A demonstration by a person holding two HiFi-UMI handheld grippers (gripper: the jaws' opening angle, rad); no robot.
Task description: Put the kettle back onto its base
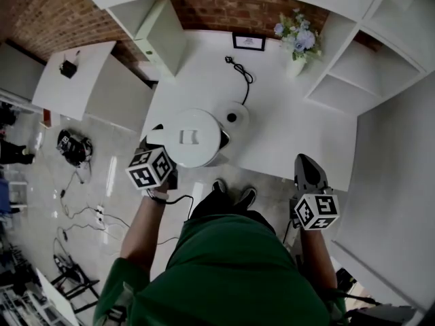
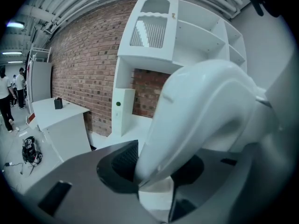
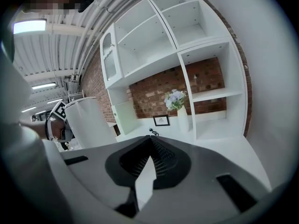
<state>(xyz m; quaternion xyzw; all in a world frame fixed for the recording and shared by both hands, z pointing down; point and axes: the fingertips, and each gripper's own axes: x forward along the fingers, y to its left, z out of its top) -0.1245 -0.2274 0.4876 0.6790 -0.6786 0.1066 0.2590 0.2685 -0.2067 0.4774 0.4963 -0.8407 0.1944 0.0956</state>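
Kettle, rigid smooth plastic, likely weighty; left gripper clamped on handle, front edge of counter; right gripper closed, empty

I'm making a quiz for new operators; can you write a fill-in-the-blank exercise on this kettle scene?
1. The left gripper clamps the white plastic kettle by its ___.
2. The kettle is not yet on the round white ___ on the white table.
3. The right gripper has its jaws shut and holds ___.
4. The white vase holds ___.
Missing words: handle; base; nothing; flowers.
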